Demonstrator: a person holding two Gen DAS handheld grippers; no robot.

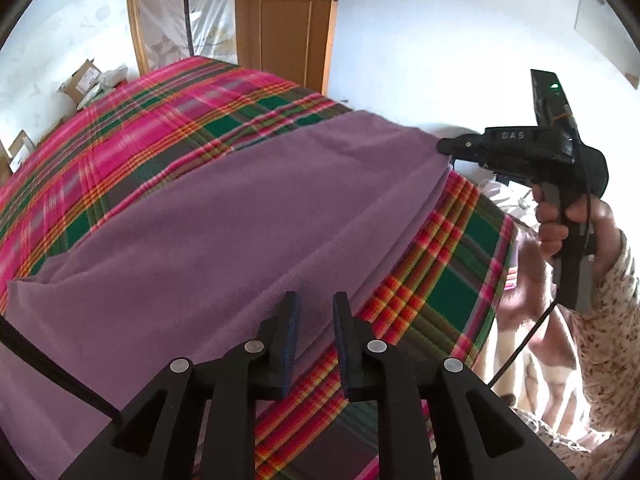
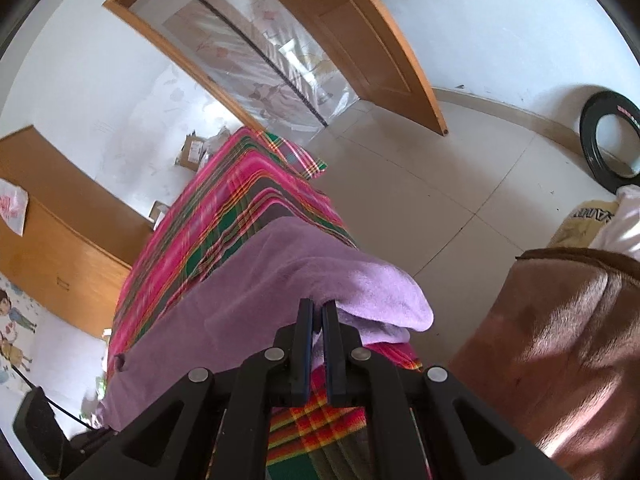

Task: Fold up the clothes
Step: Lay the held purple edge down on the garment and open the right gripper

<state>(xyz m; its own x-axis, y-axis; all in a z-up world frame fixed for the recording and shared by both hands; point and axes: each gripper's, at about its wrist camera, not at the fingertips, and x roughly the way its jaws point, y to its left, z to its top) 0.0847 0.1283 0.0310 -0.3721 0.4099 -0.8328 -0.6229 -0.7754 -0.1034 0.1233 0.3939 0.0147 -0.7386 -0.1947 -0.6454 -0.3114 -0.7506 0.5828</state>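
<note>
A purple fleece cloth (image 1: 240,220) lies spread over a bed with a pink, green and red plaid cover (image 1: 160,120). My left gripper (image 1: 317,304) stands open at the cloth's near edge, and the fabric shows in the gap between its fingers. My right gripper (image 1: 446,147), held by a hand (image 1: 560,220), pinches the cloth's far right corner and lifts it off the bed. In the right wrist view that gripper (image 2: 318,308) is shut on a fold of the purple cloth (image 2: 248,300), which drapes over the bed edge.
A wooden door (image 1: 288,20) stands open behind the bed, with cardboard boxes (image 1: 80,80) by the wall. A brown furry item (image 2: 560,340) is close on the right. A black ring (image 2: 608,144) leans on the wall across the tiled floor (image 2: 440,200). A wooden cabinet (image 2: 52,220) stands left.
</note>
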